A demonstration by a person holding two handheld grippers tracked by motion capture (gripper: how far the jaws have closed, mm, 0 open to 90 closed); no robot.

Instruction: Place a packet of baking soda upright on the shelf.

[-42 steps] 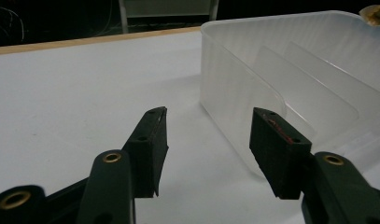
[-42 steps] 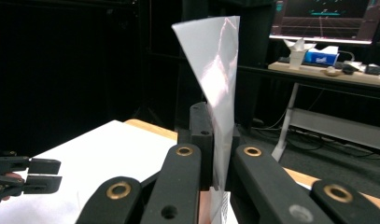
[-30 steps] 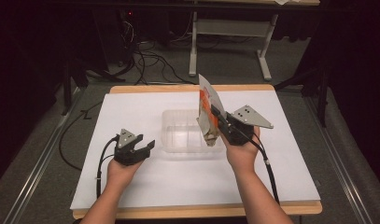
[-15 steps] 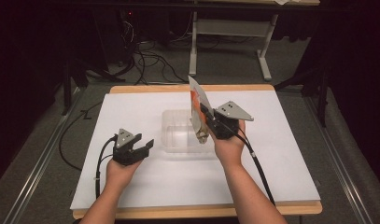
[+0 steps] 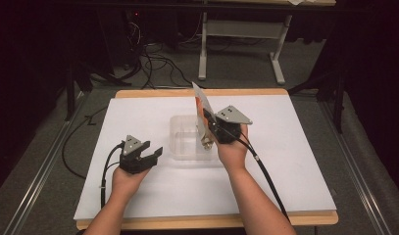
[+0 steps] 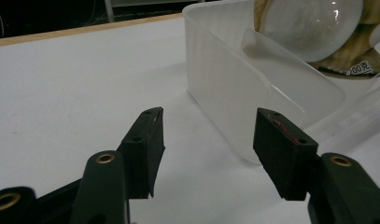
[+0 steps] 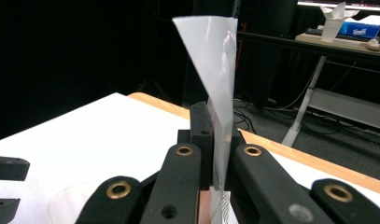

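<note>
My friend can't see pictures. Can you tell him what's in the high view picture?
The person's right tool pinches a thin snack packet and holds it over a clear plastic tub in the middle of a white table. The left tool rests open on the table, left of the tub, holding nothing.

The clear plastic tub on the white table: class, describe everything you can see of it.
The clear plastic tub is a shallow, translucent, rectangular container with rounded corners, standing upright and open-topped at the middle of the white table. A silvery snack packet, clamped in the right gripper, hangs into it. The open left gripper sits just beside its near-left corner, apart.
</note>
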